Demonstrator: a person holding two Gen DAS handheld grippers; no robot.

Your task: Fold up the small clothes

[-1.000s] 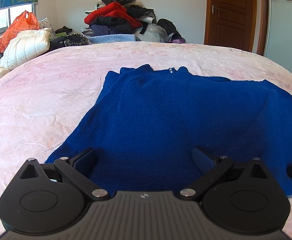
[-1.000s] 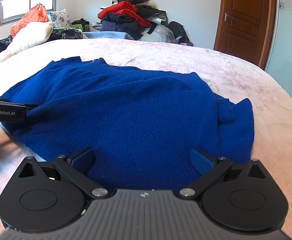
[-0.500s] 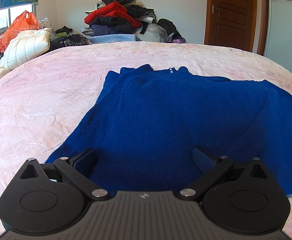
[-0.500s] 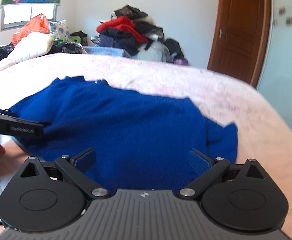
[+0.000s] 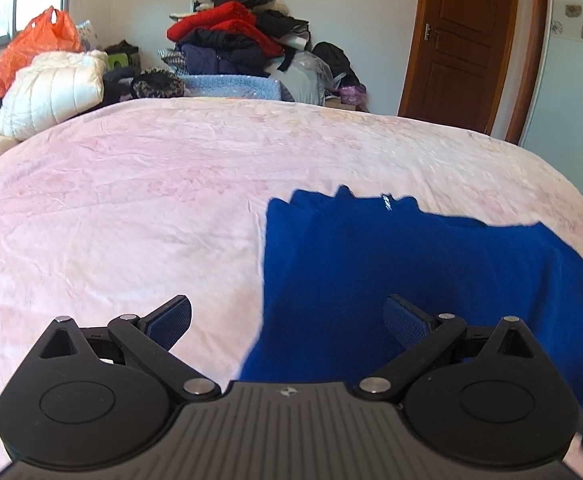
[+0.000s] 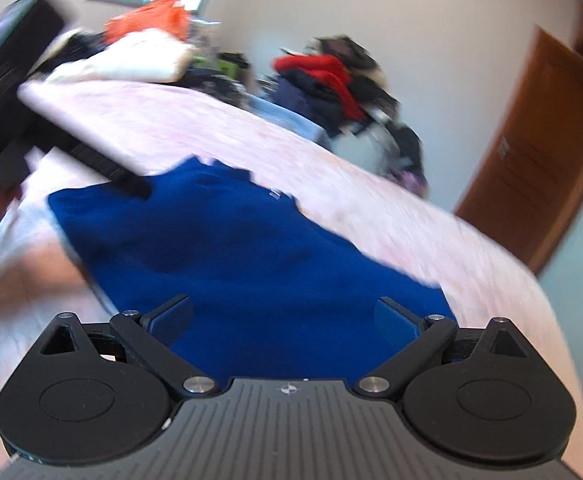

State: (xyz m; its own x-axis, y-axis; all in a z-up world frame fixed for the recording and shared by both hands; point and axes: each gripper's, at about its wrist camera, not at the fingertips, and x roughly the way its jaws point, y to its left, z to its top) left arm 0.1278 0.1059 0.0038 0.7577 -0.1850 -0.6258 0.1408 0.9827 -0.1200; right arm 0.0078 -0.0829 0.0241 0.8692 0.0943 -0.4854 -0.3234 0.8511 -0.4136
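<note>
Blue sweater [image 5: 431, 280] lies flat on the bed [image 5: 131, 200]; both grippers [image 5: 287, 320] [image 6: 283, 316] hover, fingers spread, empty. Next: pinch an edge to fold.

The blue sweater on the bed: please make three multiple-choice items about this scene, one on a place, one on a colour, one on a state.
1. Where does the blue sweater lie?
A. on the pink bedspread
B. on the clothes pile
C. on the floor by the door

2. What colour is the plastic bag by the window?
A. green
B. orange
C. black

3. How do the left tongs stand?
A. shut on the sweater
B. shut on nothing
C. open, holding nothing

Key: 1 A, the sweater is spread flat on the pink bedspread. 2 B, the plastic bag beside the white quilted jacket is orange. 3 C, the left tongs show both pads wide apart with no cloth pinched.
</note>
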